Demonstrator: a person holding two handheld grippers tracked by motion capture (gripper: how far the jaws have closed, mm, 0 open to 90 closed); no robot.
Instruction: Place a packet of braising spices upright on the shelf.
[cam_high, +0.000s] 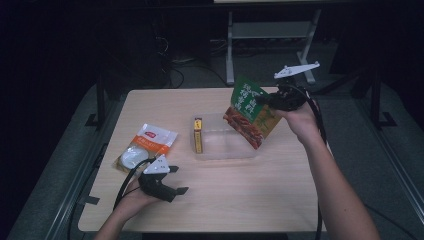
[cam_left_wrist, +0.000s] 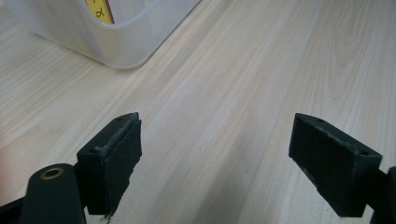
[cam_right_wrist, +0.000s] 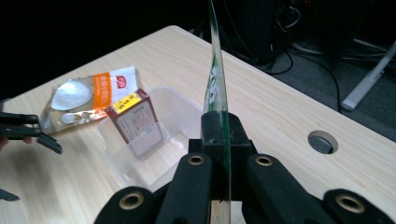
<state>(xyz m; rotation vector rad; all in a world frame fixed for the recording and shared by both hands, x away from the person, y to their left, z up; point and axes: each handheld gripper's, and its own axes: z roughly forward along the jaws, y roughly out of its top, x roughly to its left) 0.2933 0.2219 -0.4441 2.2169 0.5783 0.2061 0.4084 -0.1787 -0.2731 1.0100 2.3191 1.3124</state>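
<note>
table (cam_high: 250, 200) – pale wood | room – dark | left fingers (cam_left_wrist: 116, 154) wide | right fingers (cam_right_wrist: 212, 135) clamp green pouch (cam_high: 252, 112)

The translucent plastic bin (cam_left_wrist: 107, 32) is cut off by the top edge in the left gripper view. In the right gripper view the green snack pouch (cam_right_wrist: 215, 70) shows edge-on, its print unreadable. The lettering on the yellow-labelled box (cam_high: 198, 134) is too small to read.

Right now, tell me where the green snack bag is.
In the high view the green snack bag hangs in the air, pinched by the right claw, over the right end of the clear plastic bin.
</note>
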